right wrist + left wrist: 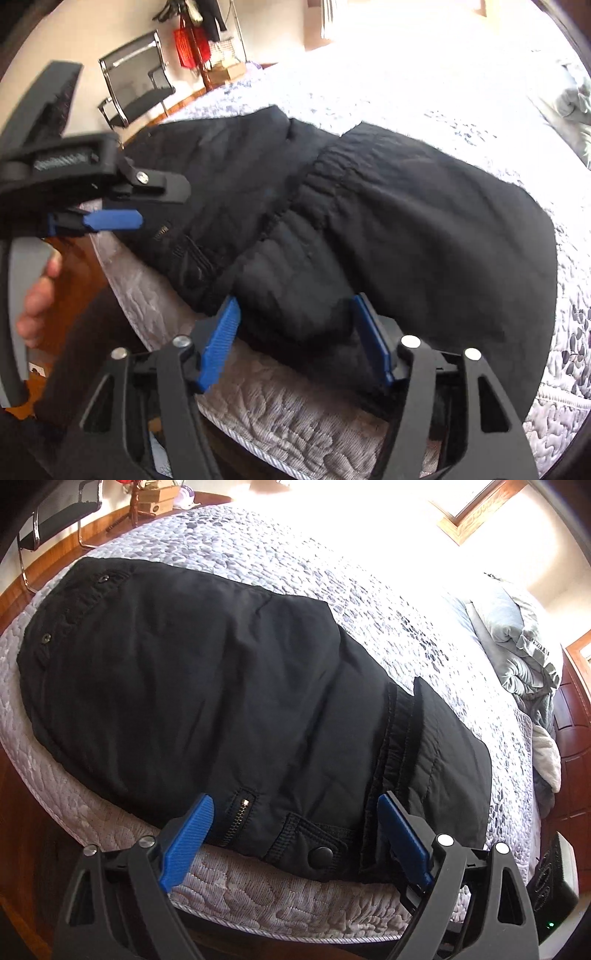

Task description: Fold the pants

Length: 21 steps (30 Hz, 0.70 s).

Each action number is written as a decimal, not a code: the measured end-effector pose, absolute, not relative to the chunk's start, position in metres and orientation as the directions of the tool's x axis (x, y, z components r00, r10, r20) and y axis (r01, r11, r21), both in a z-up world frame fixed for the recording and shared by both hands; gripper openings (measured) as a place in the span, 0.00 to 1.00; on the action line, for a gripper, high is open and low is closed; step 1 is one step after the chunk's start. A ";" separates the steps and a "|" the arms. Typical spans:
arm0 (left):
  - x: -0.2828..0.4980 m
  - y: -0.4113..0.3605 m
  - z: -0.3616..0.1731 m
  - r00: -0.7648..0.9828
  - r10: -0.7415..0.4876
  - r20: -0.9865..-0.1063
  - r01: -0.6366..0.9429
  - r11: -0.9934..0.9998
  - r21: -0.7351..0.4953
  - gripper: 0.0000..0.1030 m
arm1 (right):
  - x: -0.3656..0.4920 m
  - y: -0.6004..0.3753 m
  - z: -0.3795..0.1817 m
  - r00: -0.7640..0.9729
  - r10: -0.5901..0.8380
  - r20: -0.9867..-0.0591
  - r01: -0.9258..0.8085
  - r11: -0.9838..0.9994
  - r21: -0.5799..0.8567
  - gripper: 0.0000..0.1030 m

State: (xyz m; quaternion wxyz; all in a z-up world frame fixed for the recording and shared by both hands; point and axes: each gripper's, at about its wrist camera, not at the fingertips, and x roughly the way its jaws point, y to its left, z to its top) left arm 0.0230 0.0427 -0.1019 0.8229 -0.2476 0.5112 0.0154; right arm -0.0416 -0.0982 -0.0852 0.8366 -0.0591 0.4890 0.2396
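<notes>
Black padded pants (207, 686) lie folded lengthwise on the quilted bed, with snap buttons and a zipped pocket at the near edge. My left gripper (295, 812) is open, its blue pads on either side of the near edge by the pocket flap and snap. In the right wrist view the pants (406, 229) show a gathered elastic band. My right gripper (295, 321) is open with a raised fold of the black fabric between its pads. The left gripper (110, 219) also shows at the left of that view, held by a hand.
The bed's grey pebble-pattern quilt (280, 561) spreads beyond the pants. A crumpled grey duvet (517, 642) lies at the far right. A black chair (136, 88) and boxes stand past the bed on a wooden floor. A dark device (554, 878) sits at the lower right.
</notes>
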 end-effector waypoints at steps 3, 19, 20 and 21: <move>0.021 0.047 -0.101 0.480 -0.223 -0.848 -0.283 0.876 -0.391 0.88 | -0.038 -0.099 -0.086 0.401 0.357 -0.843 -0.446 0.880 0.161 0.27; 0.035 0.047 -0.107 0.449 -0.189 -0.873 -0.245 0.914 -0.324 0.89 | -0.028 -0.082 -0.101 0.296 0.457 -0.839 -0.452 0.840 0.299 0.12; 0.038 0.045 -0.110 0.432 -0.184 -0.883 -0.231 0.924 -0.305 0.89 | -0.030 -0.086 -0.101 0.292 0.464 -0.836 -0.443 0.841 0.311 0.12; 0.040 0.043 -0.113 0.421 -0.178 -0.890 -0.220 0.931 -0.290 0.89 | -0.030 -0.088 -0.100 0.288 0.466 -0.836 -0.440 0.840 0.317 0.14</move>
